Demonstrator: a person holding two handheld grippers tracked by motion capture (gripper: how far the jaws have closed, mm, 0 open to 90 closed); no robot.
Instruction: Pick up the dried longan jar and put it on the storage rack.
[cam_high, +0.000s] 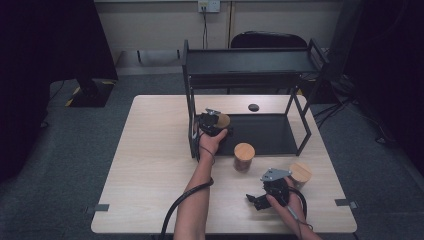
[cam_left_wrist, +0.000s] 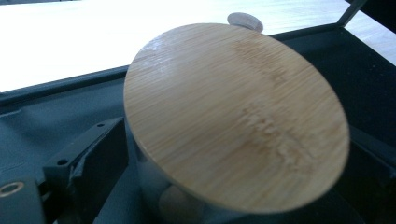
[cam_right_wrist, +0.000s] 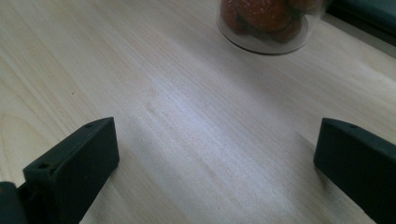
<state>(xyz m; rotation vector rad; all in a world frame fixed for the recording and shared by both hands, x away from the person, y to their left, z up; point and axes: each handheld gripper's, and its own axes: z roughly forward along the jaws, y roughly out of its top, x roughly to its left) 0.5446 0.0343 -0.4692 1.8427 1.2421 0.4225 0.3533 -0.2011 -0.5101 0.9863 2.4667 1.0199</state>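
Note:
A glass jar with a round bamboo lid (cam_left_wrist: 233, 116) sits between the jaws of my left gripper (cam_high: 214, 123), which is shut on it. The black left finger (cam_left_wrist: 88, 158) presses its glass side; the lid hides the other finger. The jar (cam_high: 223, 120) is at the left end of the black rack's lower shelf (cam_high: 265, 135); I cannot tell whether it rests on the shelf. My right gripper (cam_right_wrist: 215, 154) is open just above the bare tabletop near the front edge (cam_high: 254, 201). A second lidded jar (cam_high: 244, 156) with red-brown contents (cam_right_wrist: 268, 23) stands ahead of it.
A third bamboo-lidded jar (cam_high: 300, 174) stands just right of my right hand. The black two-tier rack (cam_high: 250, 62) fills the far middle of the wooden table (cam_high: 150, 165). A small dark disc (cam_high: 253, 107) lies behind the lower shelf.

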